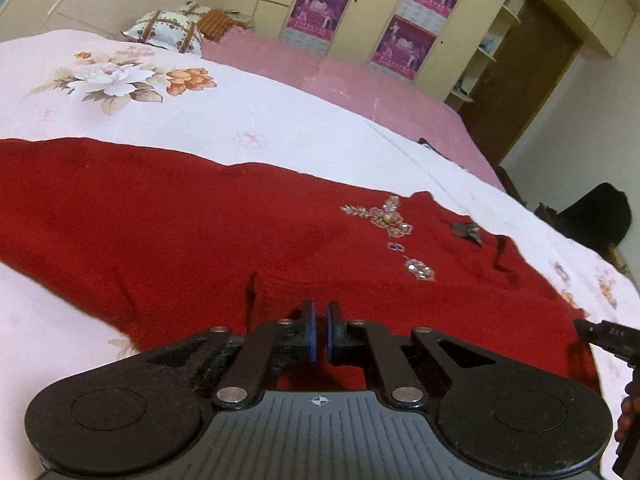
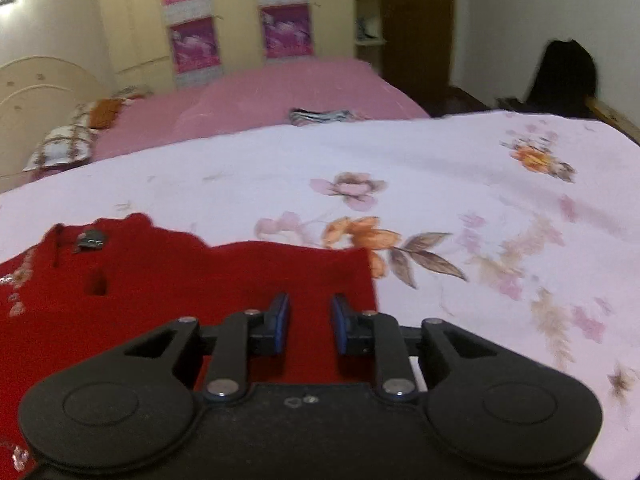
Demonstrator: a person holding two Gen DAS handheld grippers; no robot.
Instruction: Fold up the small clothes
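Note:
A dark red knitted garment (image 1: 200, 224) with beaded embroidery (image 1: 386, 220) lies spread on the floral bedsheet (image 1: 180, 120). My left gripper (image 1: 319, 332) sits low over its near edge with the jaws almost together; a narrow gap shows and I see no cloth pinched between the pads. In the right wrist view the garment (image 2: 160, 280) fills the lower left, and its sleeve end reaches the right gripper. My right gripper (image 2: 308, 324) is open over that sleeve end near its right edge, nothing between the pads. The right gripper's tip also shows in the left wrist view (image 1: 600, 336).
Pillows (image 1: 168, 30) lie at the headboard. A pink cover (image 2: 280, 92) lies on the far half of the bed, with a striped cloth (image 2: 320, 116) on it. Cupboards with posters (image 1: 404, 44) and a brown door (image 1: 524, 80) stand behind. A dark chair (image 2: 564, 76) is at the bed's foot.

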